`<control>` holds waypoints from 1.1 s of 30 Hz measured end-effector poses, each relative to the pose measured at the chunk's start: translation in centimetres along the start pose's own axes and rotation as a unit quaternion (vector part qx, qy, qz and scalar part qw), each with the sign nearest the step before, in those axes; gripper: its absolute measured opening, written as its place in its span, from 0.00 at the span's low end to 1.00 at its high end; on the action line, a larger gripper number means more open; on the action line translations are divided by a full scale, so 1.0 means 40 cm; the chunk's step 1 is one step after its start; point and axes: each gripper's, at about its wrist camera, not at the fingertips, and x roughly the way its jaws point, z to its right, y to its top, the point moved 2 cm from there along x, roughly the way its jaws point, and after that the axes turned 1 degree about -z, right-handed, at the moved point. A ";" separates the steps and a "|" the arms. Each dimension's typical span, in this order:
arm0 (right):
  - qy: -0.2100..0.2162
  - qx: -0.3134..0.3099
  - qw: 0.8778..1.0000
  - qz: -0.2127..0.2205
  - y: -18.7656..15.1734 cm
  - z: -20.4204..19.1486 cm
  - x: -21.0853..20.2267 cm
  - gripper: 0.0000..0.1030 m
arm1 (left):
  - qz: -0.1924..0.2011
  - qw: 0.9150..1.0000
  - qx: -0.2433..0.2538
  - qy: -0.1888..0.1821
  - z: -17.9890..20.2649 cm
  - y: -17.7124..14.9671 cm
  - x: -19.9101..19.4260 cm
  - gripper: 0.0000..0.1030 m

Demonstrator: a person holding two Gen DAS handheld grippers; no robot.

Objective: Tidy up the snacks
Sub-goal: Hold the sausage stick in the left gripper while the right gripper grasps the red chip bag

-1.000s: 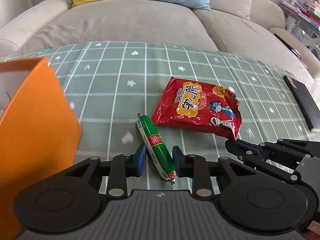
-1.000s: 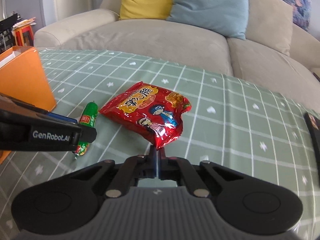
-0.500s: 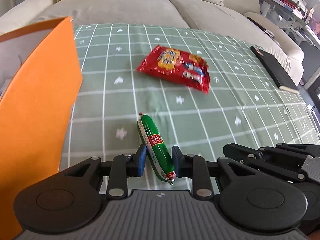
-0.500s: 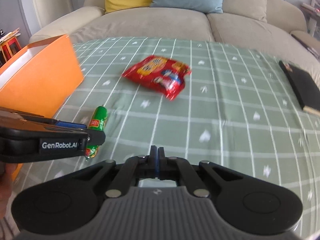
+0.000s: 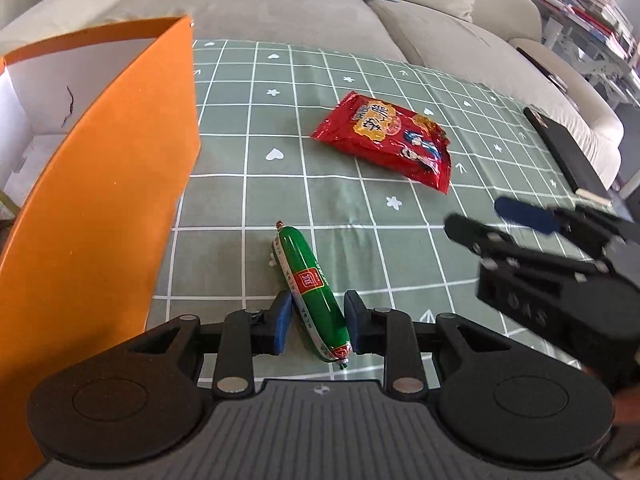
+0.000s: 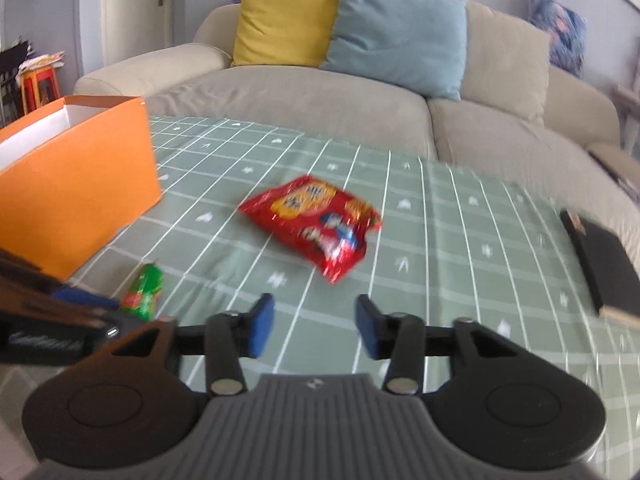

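A green sausage (image 5: 308,284) sits between the blue pads of my left gripper (image 5: 316,316), which grips it near its lower end; the jaws are easing open slightly. It hangs over the green checked tablecloth (image 5: 248,184), beside the orange box (image 5: 100,200). The red snack packet (image 6: 316,224) lies flat on the cloth ahead of my right gripper (image 6: 316,320), whose jaws are opening with nothing between them. In the left wrist view the right gripper (image 5: 474,214) is at the right, and the red snack packet (image 5: 384,140) lies beyond it. The green sausage (image 6: 146,290) shows blurred at lower left.
The orange box (image 6: 76,184) has an open top and white inside, and stands on the table's left. A black book (image 6: 604,264) lies at the right edge. A beige sofa (image 6: 304,96) with yellow and blue cushions runs behind the table.
My right gripper let go of the red packet's corner, drew back from it and its jaws have come apart. My left gripper moved toward the orange box, still holding the sausage.
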 end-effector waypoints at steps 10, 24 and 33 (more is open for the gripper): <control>0.038 -0.031 0.999 -0.016 0.068 0.046 0.150 0.65 | -0.022 0.999 -0.041 0.014 -0.009 0.025 0.028 0.44; 0.028 0.016 0.999 -0.032 0.031 0.029 0.112 0.24 | -0.022 0.999 -0.031 0.001 -0.002 0.017 0.019 0.28; -0.013 0.079 0.994 -0.079 -0.039 -0.021 -0.047 0.06 | -0.030 0.999 -0.005 -0.022 0.007 -0.051 -0.029 0.27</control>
